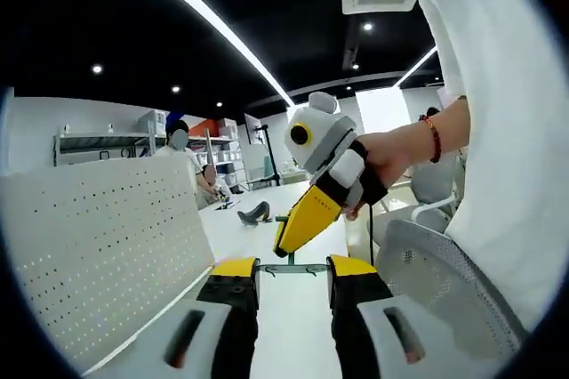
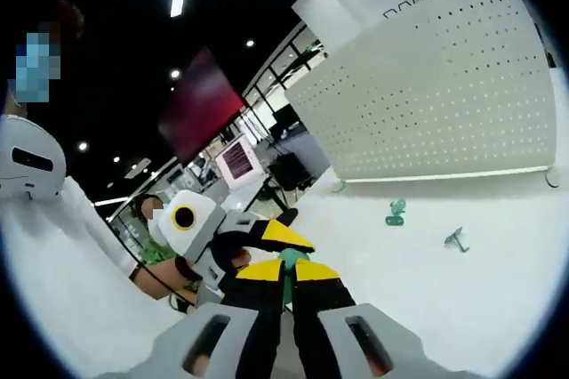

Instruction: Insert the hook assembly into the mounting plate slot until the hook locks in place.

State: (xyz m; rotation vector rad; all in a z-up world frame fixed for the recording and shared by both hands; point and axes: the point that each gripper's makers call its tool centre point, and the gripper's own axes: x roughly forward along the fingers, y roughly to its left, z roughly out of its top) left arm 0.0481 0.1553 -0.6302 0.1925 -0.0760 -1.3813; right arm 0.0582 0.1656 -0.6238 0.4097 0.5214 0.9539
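Beside the white pegboard (image 1: 98,245), the left gripper (image 1: 292,268) pinches a green hook part (image 1: 292,267) and the right gripper (image 2: 286,265), jaws nearly closed, grips another green part (image 2: 291,259).

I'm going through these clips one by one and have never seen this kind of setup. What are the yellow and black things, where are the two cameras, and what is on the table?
No robot here: a person holds one pair of hand-held tongs in each hand, and a fisheye camera rides on each pair, looking forward along its jaws.

In the left gripper view, the left tongs rise from the bottom, with a thin green hook part spanning between their yellow tips. The right tongs, held by the person's hand, reach in to the same part.

In the right gripper view, the right tongs close around that green part, with the left tongs beyond.

On the white table lie two more small green hook pieces. A white pegboard stands upright behind them.
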